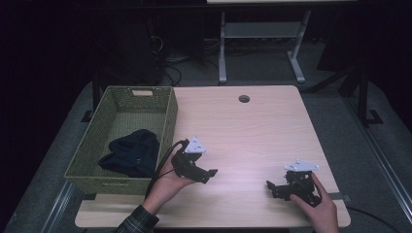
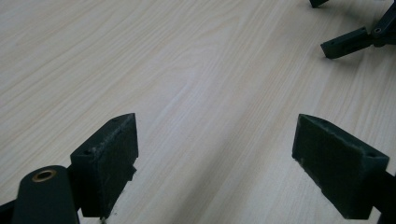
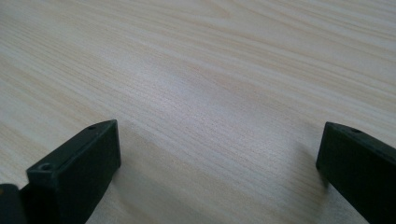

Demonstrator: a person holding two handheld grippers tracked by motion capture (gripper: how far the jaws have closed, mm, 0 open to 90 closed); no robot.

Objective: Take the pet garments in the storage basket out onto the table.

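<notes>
Both grippers' jaws wide apart (nothing between) over the table (image 1: 252,131).

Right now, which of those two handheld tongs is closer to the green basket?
The left tongs, held just beside the woven basket with dark cloth in it. The right tongs sit near the table's opposite edge.

A: Where is the left gripper (image 1: 210,174)?
B: Lower centre of the high view, in the left hand (image 1: 167,183), jaws wide apart, pointing right.
A: And the right gripper (image 1: 272,187)?
B: Lower right, in the right hand (image 1: 318,206), jaws also wide apart, pointing left.
</notes>
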